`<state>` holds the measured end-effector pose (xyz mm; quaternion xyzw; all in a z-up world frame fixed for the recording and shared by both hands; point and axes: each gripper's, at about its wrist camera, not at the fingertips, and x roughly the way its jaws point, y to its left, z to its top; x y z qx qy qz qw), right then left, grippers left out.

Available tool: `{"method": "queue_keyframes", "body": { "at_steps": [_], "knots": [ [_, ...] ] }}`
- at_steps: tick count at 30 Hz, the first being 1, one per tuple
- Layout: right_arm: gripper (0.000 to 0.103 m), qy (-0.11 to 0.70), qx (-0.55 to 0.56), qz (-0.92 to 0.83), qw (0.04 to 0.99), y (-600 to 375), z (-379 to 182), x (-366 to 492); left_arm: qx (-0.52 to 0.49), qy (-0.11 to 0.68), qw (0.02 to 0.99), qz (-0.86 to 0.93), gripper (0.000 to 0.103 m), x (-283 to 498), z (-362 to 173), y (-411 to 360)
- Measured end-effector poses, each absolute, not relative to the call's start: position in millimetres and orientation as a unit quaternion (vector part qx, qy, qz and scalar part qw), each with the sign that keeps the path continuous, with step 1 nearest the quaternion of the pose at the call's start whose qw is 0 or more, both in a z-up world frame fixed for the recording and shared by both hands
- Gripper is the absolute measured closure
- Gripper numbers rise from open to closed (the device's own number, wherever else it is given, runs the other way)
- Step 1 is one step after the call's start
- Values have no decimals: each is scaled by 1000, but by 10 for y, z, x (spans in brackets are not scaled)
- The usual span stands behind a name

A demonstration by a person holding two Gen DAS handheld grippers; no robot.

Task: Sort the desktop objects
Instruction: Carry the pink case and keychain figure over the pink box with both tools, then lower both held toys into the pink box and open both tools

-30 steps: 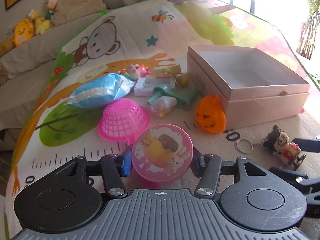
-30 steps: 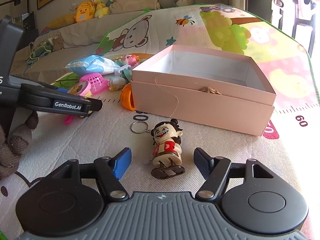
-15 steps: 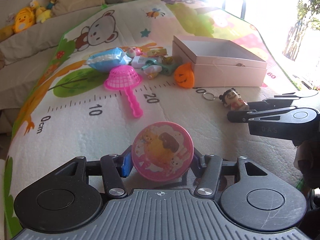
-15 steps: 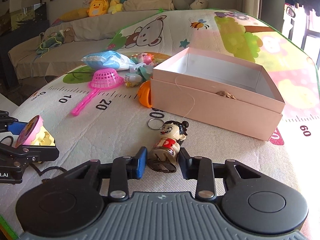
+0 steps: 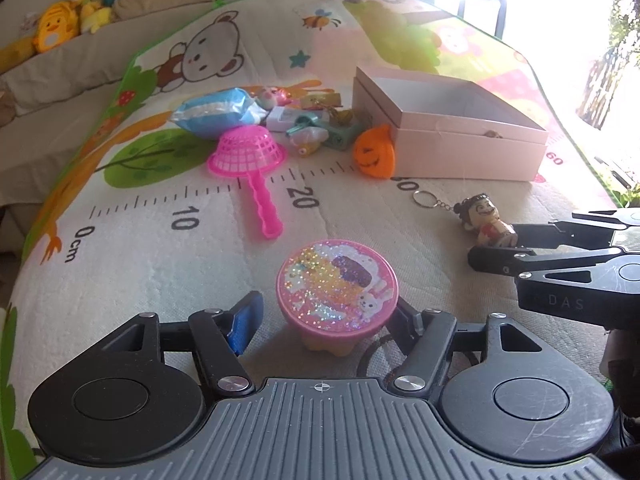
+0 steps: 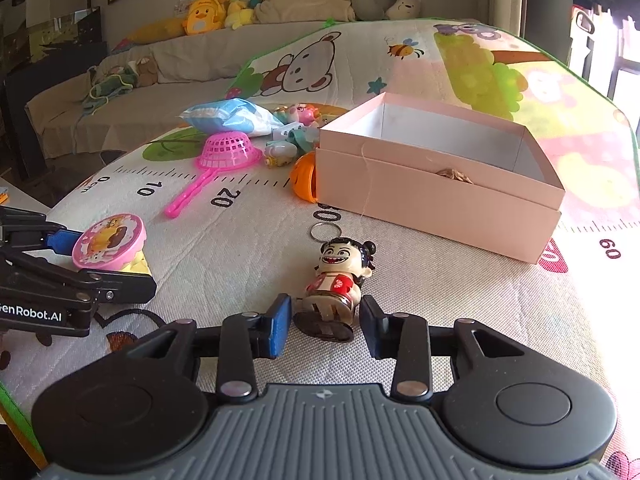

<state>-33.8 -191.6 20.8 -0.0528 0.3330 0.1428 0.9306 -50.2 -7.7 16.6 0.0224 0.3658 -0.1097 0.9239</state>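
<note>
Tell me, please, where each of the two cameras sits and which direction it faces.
Left wrist: sits behind the left tongs, low over the play mat, facing the pink box; its open fingers flank the pink glitter toy.
Right wrist: sits behind the right tongs, facing the same box; its open fingers flank the figurine keychain.
Shared: box, pink strainer, orange pumpkin, and each view shows the other tongs.

On the play mat (image 5: 152, 264), the open box (image 5: 448, 136) sits toward the far right edge. A heap of small toys (image 5: 312, 120) lies left of it (the pumpkin toy (image 5: 374, 152) touches its wall). The strainer (image 5: 248, 160) lies nearer, the figure keychain (image 6: 340, 280) before the box.
</note>
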Motion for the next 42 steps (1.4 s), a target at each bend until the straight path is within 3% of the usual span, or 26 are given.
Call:
{"method": "queue_keyframes", "body": {
  "at_steps": [3, 5, 7, 9, 21, 29, 37, 39, 41, 42],
  "knots": [
    [60, 341, -42, 141, 929, -1915, 228, -237, 21, 361, 926, -108, 33, -468, 183, -119],
    [61, 341, -41, 141, 928, -1910, 247, -191, 26, 357, 927, -108, 42, -458, 197, -162],
    [71, 348, -40, 142, 926, -1909, 267, -170, 34, 355, 928, -107, 42, -474, 209, -187],
    [74, 355, -43, 147, 922, -1927, 302, -196, 45, 349, 929, -113, 42, -531, 234, -204],
    [75, 333, -10, 172, 927, -2498, 1047, -646, 56, 251, 947, -193, 42, -612, 899, -668],
    [75, 234, 5, 126, 964, -2816, 1774, -354, 47, 211, 952, -215, 42, 52, 1275, -1043],
    [75, 271, 34, 94, 958, -2925, 1689, 624, 29, 253, 942, -217, 42, 944, 1061, -1301],
    [74, 284, 47, 88, 954, -2952, 1571, 916, 24, 265, 939, -219, 35, 1130, 983, -1304],
    [74, 307, 58, 87, 946, -2969, 1437, 1145, 18, 265, 942, -203, 16, 1185, 937, -1214],
    [74, 316, 60, 80, 943, -2961, 1363, 1227, 10, 264, 944, -196, 13, 1154, 919, -1119]
  ]
}}
